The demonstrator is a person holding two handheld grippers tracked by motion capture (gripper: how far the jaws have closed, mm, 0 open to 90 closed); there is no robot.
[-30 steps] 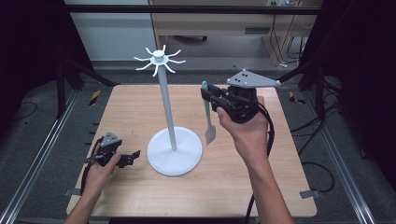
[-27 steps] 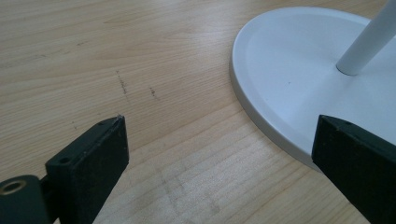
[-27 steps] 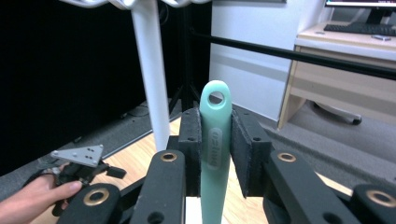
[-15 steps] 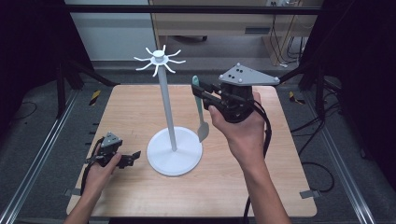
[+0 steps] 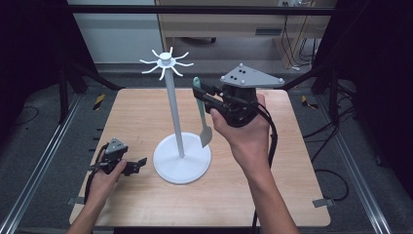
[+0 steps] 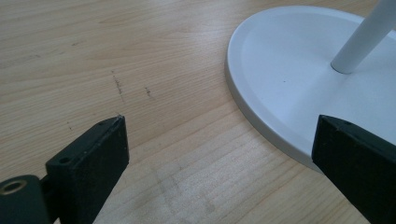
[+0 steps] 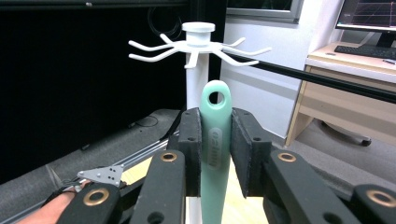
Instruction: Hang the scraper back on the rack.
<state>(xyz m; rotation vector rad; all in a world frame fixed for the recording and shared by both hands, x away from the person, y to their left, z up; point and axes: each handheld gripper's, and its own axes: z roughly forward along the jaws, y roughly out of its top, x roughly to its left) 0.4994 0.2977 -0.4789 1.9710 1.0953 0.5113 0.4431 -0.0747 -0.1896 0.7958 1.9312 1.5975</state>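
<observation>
Clearly, the right tongs [image 5: 207, 95] were clenched on the handle of a mint-green spatula [image 5: 202, 114], just below the hanging hole at its top end, so that the hole stayed free above the pads. In the right gripper view the pads pressed the handle [image 7: 215, 140] from both sides, and the hole sat a little below the white hooks [image 7: 196, 49] that spread from the head of the stand's pole. That grip looked chosen for hanging: with the hole left clear and the spatula upright, blade down, it could be slipped over one hook tip. In the high view the spatula hung in the air just beside the pole [image 5: 174, 117], its grey blade above the edge of the round white base [image 5: 182, 163], not touching either as far as I could tell.

The left tongs [image 5: 139, 163] were released and grasped nothing. They rested low on the wooden counter [image 5: 302, 161] just beside the base, and the left gripper view showed one black pad overlapping the base rim [image 6: 261, 126], probably placed there to steady the stand if the hooking nudged it
</observation>
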